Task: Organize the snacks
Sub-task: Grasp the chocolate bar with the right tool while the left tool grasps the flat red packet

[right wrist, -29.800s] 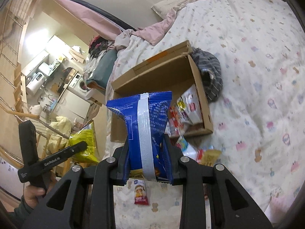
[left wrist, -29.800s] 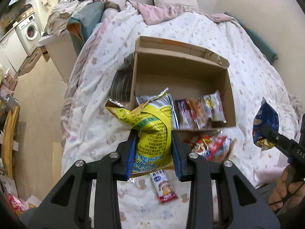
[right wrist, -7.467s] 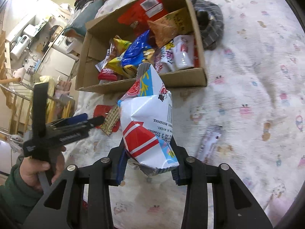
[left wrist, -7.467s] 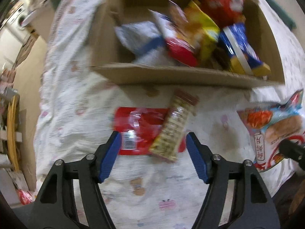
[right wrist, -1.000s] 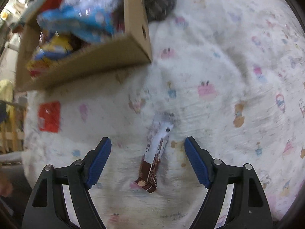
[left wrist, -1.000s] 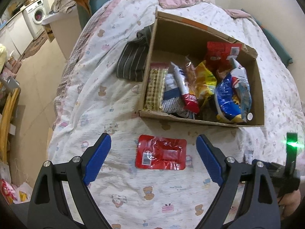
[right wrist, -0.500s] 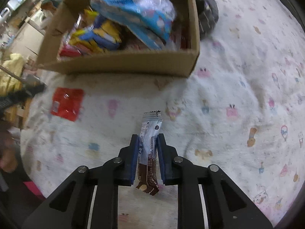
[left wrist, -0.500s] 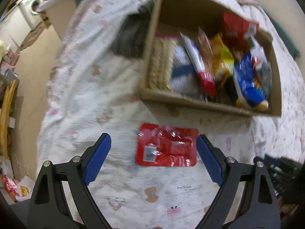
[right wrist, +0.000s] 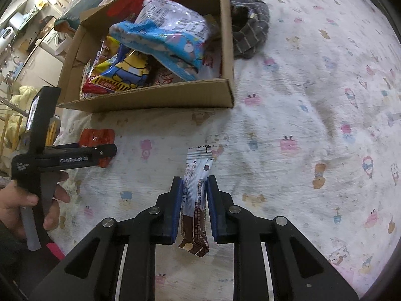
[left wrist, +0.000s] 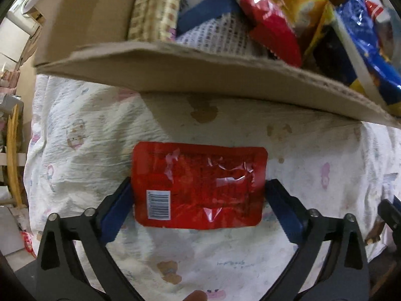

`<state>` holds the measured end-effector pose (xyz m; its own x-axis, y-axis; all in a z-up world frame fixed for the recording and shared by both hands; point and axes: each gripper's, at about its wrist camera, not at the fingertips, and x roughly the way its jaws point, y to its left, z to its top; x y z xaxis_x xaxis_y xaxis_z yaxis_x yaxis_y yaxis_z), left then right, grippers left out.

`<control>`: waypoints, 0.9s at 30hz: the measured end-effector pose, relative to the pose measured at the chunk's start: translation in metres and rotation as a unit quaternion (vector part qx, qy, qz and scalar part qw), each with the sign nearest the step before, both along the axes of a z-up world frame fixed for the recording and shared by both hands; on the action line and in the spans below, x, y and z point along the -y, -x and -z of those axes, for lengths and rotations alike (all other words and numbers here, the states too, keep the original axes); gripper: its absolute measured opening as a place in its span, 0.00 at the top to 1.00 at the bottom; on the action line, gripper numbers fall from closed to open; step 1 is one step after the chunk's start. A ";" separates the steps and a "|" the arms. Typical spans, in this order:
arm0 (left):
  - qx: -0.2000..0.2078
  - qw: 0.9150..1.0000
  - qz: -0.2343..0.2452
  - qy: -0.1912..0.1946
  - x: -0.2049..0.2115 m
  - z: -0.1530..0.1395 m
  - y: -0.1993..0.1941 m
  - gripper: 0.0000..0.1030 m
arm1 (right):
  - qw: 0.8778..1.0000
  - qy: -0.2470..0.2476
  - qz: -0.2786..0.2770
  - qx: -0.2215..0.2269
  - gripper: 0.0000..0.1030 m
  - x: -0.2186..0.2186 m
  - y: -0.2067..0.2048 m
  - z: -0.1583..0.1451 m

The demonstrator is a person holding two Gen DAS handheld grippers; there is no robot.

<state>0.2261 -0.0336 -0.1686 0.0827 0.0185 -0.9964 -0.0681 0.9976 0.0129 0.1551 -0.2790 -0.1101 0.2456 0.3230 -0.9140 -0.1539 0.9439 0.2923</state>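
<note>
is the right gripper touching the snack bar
Touching. The right wrist view shows the right gripper with both blue pads pressed flat against the sides of the snack bar, no gap on either side.

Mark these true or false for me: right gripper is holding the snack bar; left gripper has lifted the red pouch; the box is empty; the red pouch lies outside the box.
1. The right gripper is shut on the snack bar. True.
2. The left gripper has lifted the red pouch. False: the pouch lies flat on the bedspread, with the fingers at either side of it.
3. The cardboard box is empty. False: it holds many snack bags.
4. The red pouch lies outside the box. True.
</note>
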 end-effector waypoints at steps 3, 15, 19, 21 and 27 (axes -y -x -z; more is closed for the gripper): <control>-0.009 1.000 0.002 -0.012 0.006 0.009 -0.003 0.00 | 1.000 -0.003 0.003 0.000 0.80 0.002 0.001 0.001; 0.003 1.000 -0.019 0.022 -0.029 -0.007 0.002 0.37 | 1.000 -0.015 -0.003 0.008 0.80 -0.008 -0.003 -0.005; 0.010 0.999 -0.011 0.036 -0.036 -0.022 0.012 0.44 | 1.000 -0.020 -0.011 0.013 0.80 -0.017 -0.004 -0.010; 0.019 0.999 -0.009 0.040 -0.040 -0.031 0.020 0.44 | 1.000 -0.020 -0.014 0.016 0.80 -0.021 -0.002 -0.011; 0.055 0.997 0.008 0.046 -0.049 -0.063 0.036 0.44 | 0.999 -0.027 -0.021 0.022 0.80 -0.025 0.003 -0.018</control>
<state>0.1898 0.0151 -0.1056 0.1906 -0.0742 -0.9789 -0.0486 0.9952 -0.0849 0.1524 -0.2542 -0.0920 0.2695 0.3830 -0.8835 -0.2075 0.9190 0.3352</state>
